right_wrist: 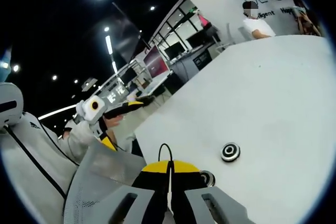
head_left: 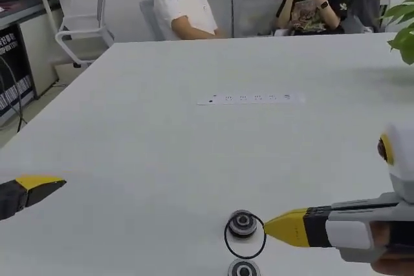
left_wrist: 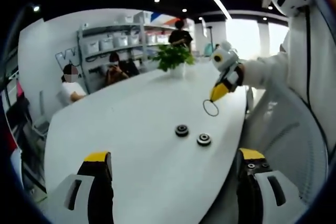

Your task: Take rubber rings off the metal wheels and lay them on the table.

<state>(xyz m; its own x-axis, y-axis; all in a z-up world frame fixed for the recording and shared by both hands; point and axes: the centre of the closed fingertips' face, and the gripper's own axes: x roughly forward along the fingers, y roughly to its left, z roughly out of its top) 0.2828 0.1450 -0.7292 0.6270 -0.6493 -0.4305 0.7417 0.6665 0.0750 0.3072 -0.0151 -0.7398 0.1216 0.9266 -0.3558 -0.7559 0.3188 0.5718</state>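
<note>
Where the rubber ring hung: from the closed tips of the right gripper, apparently just clear of the white table, near two metal wheels.
Look: a thin black loop, round and unkinked.
Handling: probably featherlight, limp and stretchy; a pinch anywhere on the band should hold it.
Left gripper: jaws spread wide, empty, well apart from the wheels.

The rubber ring looks matt, the metal wheels glossy, the table smooth.
</note>
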